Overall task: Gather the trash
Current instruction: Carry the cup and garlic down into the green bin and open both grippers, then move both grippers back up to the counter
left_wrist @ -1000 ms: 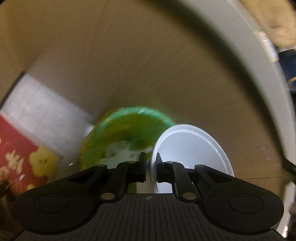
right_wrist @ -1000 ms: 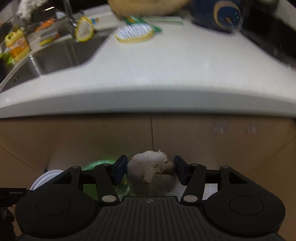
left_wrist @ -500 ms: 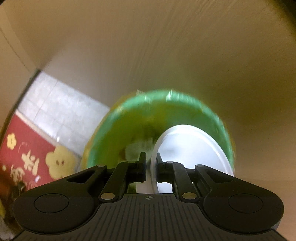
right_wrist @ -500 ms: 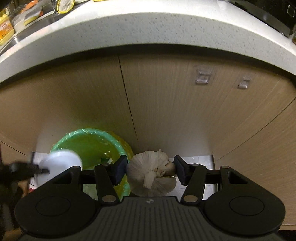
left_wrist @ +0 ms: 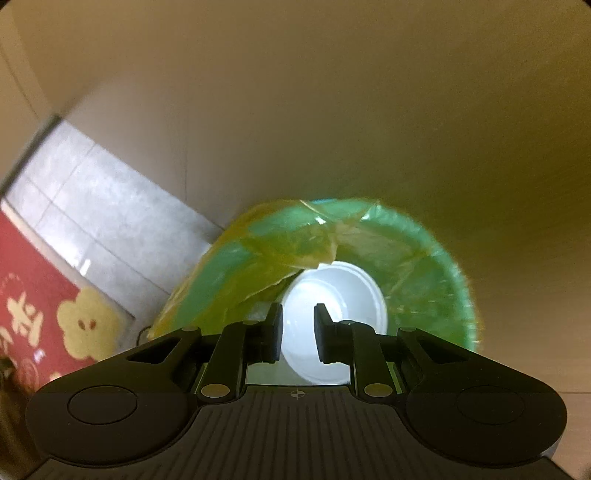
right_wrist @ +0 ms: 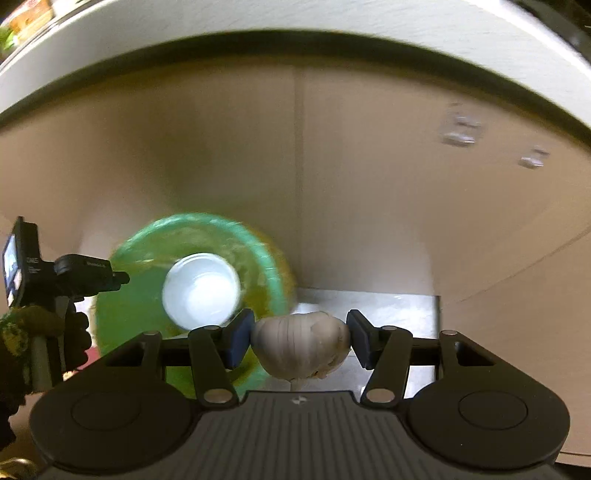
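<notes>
A green-lined trash bin [left_wrist: 417, 266] stands on the floor against the cabinet. A white plastic bowl [left_wrist: 332, 295] lies inside it, mouth up. My left gripper [left_wrist: 298, 317] hangs just above the bin with its jaws opening; the bowl shows behind the gap and the pads do not press it. In the right wrist view the bowl [right_wrist: 201, 291] sits in the bin [right_wrist: 125, 317], apart from the left gripper [right_wrist: 123, 277]. My right gripper [right_wrist: 300, 332] is shut on a garlic bulb [right_wrist: 299, 350], just right of the bin's rim.
Wooden cabinet doors [right_wrist: 369, 184] rise behind the bin under a white countertop edge [right_wrist: 295, 22]. Two clear hooks [right_wrist: 458, 129] stick on the right door. A red mat with yellow flowers [left_wrist: 44, 314] lies on grey floor tiles [left_wrist: 92, 206]. A gloved hand [right_wrist: 22, 332] holds the left gripper.
Both grippers have sunk toward the bin. The left jaws have parted from the bowl's rim, and the bowl now lies in the bin. The garlic stays in the right gripper.
</notes>
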`<state>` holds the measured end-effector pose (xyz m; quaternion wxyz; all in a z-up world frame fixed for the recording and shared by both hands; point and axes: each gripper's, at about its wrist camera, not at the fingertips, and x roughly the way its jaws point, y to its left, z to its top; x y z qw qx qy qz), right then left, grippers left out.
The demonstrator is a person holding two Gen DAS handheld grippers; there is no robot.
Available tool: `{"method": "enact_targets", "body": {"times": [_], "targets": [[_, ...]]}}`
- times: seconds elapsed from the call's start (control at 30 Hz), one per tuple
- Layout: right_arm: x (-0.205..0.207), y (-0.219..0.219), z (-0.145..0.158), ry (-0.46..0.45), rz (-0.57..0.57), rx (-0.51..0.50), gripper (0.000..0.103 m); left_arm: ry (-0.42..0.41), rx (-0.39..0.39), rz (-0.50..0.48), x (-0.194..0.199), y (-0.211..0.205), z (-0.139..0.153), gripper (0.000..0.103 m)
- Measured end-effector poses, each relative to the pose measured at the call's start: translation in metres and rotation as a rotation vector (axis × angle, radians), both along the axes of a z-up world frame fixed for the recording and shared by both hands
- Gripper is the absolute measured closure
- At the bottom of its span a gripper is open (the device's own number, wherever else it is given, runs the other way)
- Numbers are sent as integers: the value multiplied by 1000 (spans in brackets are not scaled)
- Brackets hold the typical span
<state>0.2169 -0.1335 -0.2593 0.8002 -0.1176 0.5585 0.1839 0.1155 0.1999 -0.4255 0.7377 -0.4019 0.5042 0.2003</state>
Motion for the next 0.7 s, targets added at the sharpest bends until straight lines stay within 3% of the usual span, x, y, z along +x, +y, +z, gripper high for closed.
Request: {"method": "enact_targets", "body": {"times": [0.13,0.3,0.4,0.53,0.7], "targets": [[8,43,-13,50,77,49,48,-36,-26,49,-33,12,44,82],[22,114,-33,97,220,110,47,-68,2,105,-70,23,91,82],[31,143,-47,158,240,112,35,-90,26,137,-91,32,115,82],[35,141,-36,176,209,125,34,-106,84,160,-107,44,143,82],[32,112,4,87,193,96,33,-165,185,184,-106,55,192,82]]}}
